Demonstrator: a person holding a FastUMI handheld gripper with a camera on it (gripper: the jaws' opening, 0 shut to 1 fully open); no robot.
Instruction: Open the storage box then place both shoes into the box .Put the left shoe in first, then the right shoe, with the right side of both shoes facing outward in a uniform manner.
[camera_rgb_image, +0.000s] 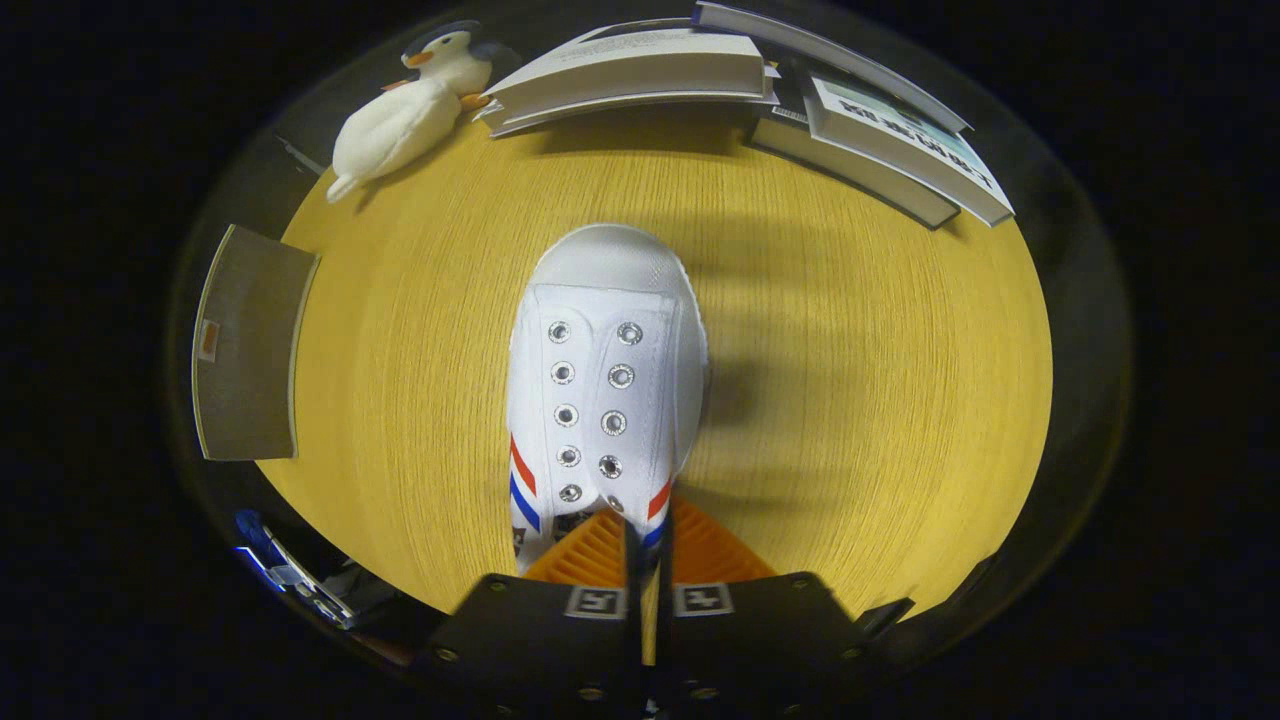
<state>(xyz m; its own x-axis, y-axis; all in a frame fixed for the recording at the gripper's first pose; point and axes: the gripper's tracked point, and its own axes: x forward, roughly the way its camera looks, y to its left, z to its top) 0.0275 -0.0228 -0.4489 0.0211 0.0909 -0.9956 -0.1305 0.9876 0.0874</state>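
A white canvas shoe (600, 370) with metal eyelets and red and blue side stripes points its toe straight away from me. My gripper (648, 525) is shut on the shoe's rear part, the fabric pinched between both fingers. The shoe hangs over the yellow wooden table (860, 420) and throws a shadow to its right. Its heel is hidden behind the fingers.
A grey flat panel (245, 345) with a small orange tag lies at the table's left edge. A white plush penguin (405, 115) lies at the far left. Stacked books (640, 65) and more books (900, 140) line the far side. Blue clutter (275, 565) sits below the near-left edge.
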